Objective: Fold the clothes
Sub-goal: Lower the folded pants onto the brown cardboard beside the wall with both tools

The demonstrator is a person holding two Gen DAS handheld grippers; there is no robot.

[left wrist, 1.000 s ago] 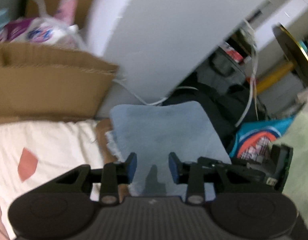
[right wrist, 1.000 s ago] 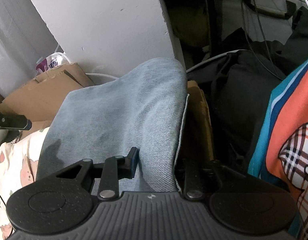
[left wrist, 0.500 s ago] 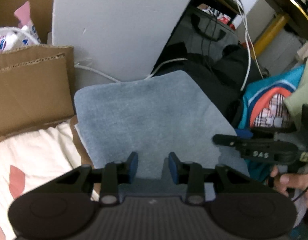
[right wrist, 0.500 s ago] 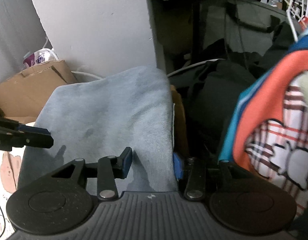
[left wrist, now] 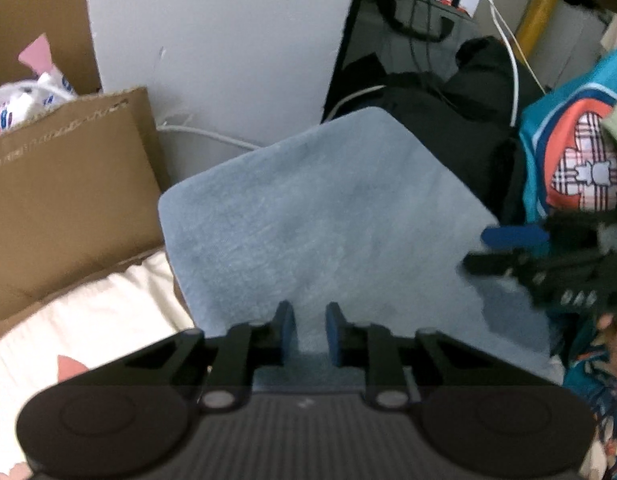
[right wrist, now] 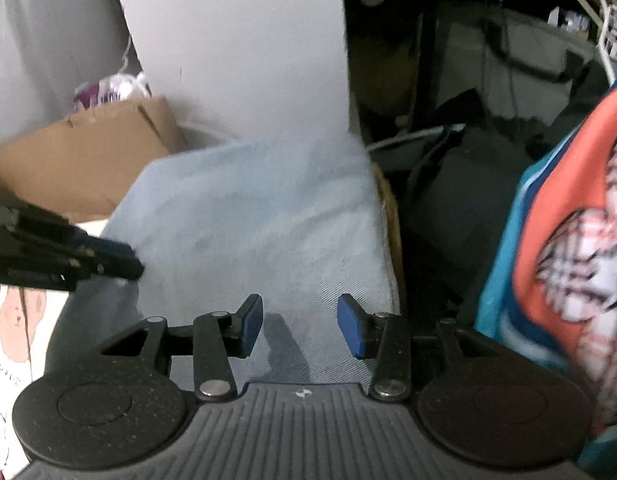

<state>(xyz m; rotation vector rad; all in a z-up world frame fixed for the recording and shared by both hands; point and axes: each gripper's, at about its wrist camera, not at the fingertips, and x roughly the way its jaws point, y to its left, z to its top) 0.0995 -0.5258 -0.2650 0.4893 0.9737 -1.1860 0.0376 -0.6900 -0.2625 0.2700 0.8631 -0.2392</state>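
Note:
A folded light-blue denim garment (left wrist: 328,216) lies flat on the cream sheet, its far corner towards the white panel. My left gripper (left wrist: 310,328) hangs over its near edge. Its jaws are closing to a narrow gap, and the pads do not visibly press on the cloth. Over the garment's right part (right wrist: 260,216), my right gripper (right wrist: 300,330) has its jaws opening wide with only the cloth surface below them. Each gripper shows in the other's view: the right gripper (left wrist: 504,248) at the denim's right edge, the left gripper (right wrist: 120,258) at its left edge.
A cardboard box (left wrist: 68,176) stands at the left behind the cream sheet (left wrist: 88,320). A white panel (left wrist: 228,40) rises at the back. Black bags and cables (left wrist: 468,100) fill the back right. A teal and orange shirt (left wrist: 568,152) lies at the right.
My right gripper has let go of the denim's right edge and spread its jaws. My left gripper has sunk towards the cloth, rolled, and narrowed its gap. The denim now lies flatter.

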